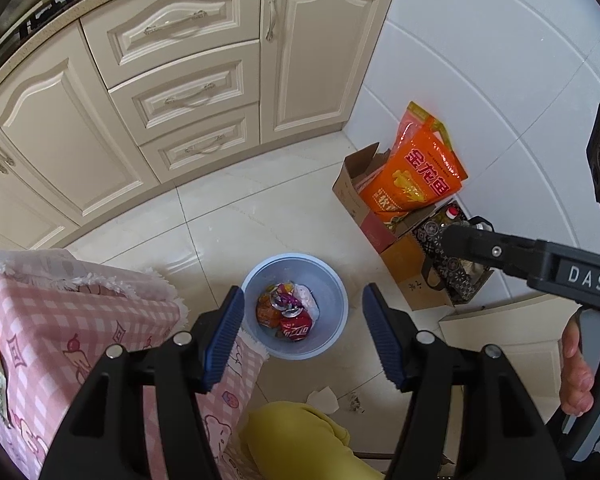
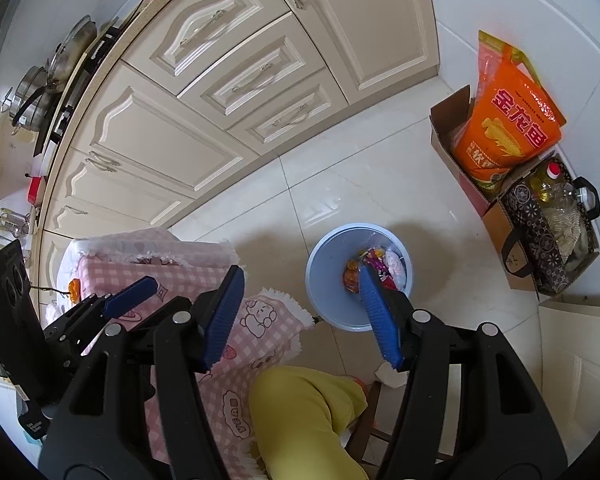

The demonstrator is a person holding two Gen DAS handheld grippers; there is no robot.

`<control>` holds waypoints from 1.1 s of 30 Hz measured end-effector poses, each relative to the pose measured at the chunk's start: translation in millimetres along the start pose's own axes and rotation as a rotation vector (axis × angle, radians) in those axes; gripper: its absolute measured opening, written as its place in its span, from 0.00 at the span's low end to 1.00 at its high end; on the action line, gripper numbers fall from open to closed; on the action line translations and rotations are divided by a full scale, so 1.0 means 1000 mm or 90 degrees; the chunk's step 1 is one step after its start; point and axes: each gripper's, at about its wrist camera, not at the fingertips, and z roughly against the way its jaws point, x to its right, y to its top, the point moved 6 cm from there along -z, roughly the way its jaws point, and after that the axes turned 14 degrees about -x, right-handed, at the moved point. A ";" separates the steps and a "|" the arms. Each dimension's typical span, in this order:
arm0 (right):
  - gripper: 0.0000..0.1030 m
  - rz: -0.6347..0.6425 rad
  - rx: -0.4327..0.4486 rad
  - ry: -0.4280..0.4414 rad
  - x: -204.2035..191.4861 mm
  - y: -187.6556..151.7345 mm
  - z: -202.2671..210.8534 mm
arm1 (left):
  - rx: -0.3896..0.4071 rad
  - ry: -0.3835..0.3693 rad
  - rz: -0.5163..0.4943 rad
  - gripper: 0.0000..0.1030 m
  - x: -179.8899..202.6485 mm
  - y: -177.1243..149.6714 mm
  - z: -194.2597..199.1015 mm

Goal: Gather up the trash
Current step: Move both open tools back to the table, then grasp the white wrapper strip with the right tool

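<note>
"DAS" on the right gripper (image 1: 452,240) — red can (image 1: 296,326) script unreadable

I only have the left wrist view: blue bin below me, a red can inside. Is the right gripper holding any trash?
Observer: No. The right gripper is open, with nothing between its pads.
Operator: That gripper blocks the patterned bag by the wall. What's in it?
Observer: The patterned bag holds a bottle of yellow oil with a red cap, standing upright.
</note>
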 end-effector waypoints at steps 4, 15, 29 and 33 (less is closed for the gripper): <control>0.58 0.005 0.005 -0.005 -0.005 -0.008 0.007 | 0.023 0.002 0.006 0.59 0.002 -0.006 0.012; 0.59 0.036 0.029 -0.021 -0.033 -0.038 0.031 | 0.066 -0.002 0.012 0.59 -0.003 -0.032 0.050; 0.62 0.116 0.041 -0.036 -0.106 -0.076 0.037 | 0.151 0.006 0.066 0.59 -0.054 -0.083 0.121; 0.63 0.149 0.037 -0.037 -0.138 -0.084 0.030 | 0.170 0.010 0.093 0.59 -0.080 -0.102 0.138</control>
